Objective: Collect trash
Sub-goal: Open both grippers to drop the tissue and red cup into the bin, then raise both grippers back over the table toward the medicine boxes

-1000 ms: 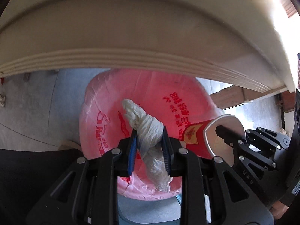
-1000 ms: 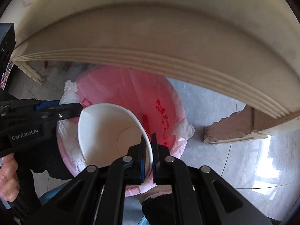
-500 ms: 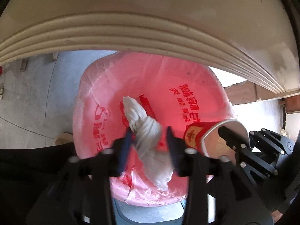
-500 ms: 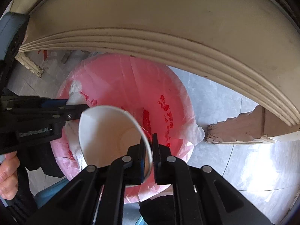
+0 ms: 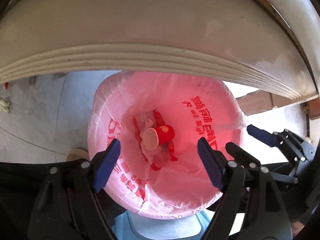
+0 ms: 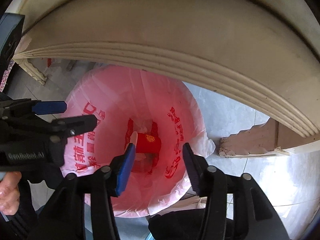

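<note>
A bin lined with a pink bag (image 5: 200, 92) (image 6: 112, 88) printed with red characters stands on the floor below both grippers. At its bottom a red paper cup (image 5: 164, 133) (image 6: 148, 143) lies on its side, on top of a crumpled white tissue (image 5: 149, 153). My left gripper (image 5: 160, 154) hangs over the bin with its jaws opening and nothing between them. My right gripper (image 6: 158, 156) is beside it, jaws also opening and empty. Each gripper shows in the other's view: the right gripper (image 5: 260, 135) at the right edge, the left gripper (image 6: 66, 116) at the left.
A cream table edge with ridged moulding (image 5: 140, 56) (image 6: 180, 46) overhangs the far side of the bin. Grey tiled floor (image 6: 230, 116) surrounds it, with a carved table foot (image 6: 250, 142) at the right. A hand (image 6: 9, 192) grips the left tool.
Both grippers opened. The tissue dropped out of the left one and the cup out of the right one; both now lie at the bottom of the bag.
</note>
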Demonstrator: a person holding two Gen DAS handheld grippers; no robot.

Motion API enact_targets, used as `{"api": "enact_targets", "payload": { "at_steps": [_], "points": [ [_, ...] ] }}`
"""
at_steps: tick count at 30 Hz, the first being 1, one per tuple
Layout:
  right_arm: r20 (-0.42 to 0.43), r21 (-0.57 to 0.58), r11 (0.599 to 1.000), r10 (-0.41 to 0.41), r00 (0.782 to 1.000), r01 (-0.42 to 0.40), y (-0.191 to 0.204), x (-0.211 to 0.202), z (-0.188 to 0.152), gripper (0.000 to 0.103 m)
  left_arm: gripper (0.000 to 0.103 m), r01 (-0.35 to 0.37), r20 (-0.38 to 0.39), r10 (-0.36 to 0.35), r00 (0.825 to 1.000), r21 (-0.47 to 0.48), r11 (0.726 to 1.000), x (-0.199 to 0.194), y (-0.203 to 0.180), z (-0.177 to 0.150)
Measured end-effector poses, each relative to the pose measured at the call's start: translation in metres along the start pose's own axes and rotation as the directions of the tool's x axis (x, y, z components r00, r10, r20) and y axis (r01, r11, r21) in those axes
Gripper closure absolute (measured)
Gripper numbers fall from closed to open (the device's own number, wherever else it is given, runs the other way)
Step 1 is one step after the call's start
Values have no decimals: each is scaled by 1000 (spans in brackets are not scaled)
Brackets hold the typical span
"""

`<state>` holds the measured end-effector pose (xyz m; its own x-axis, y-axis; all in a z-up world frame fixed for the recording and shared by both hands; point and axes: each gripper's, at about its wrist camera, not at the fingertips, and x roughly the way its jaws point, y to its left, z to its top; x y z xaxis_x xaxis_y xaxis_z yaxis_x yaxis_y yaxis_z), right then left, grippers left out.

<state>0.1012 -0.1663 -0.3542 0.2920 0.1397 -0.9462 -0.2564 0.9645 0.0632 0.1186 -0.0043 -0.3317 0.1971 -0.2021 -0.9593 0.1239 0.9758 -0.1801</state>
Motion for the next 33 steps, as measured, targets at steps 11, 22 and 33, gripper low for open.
{"api": "enact_targets", "payload": {
  "at_steps": [11,22,33],
  "points": [
    [114,-43,999,28,993,-23,15,-72,-16,38,25,-111,79,101,992,141,984,-70,-8,-19],
    [309,-6,998,60,949,-61,7,-259,22,10,10,-194,231,157,960,149,970,-272,14,21],
    [311,64,992,84,947,-109,2,-369,116,7,7,-163,165,135,977,172,972,-350,-3,85]
  ]
}}
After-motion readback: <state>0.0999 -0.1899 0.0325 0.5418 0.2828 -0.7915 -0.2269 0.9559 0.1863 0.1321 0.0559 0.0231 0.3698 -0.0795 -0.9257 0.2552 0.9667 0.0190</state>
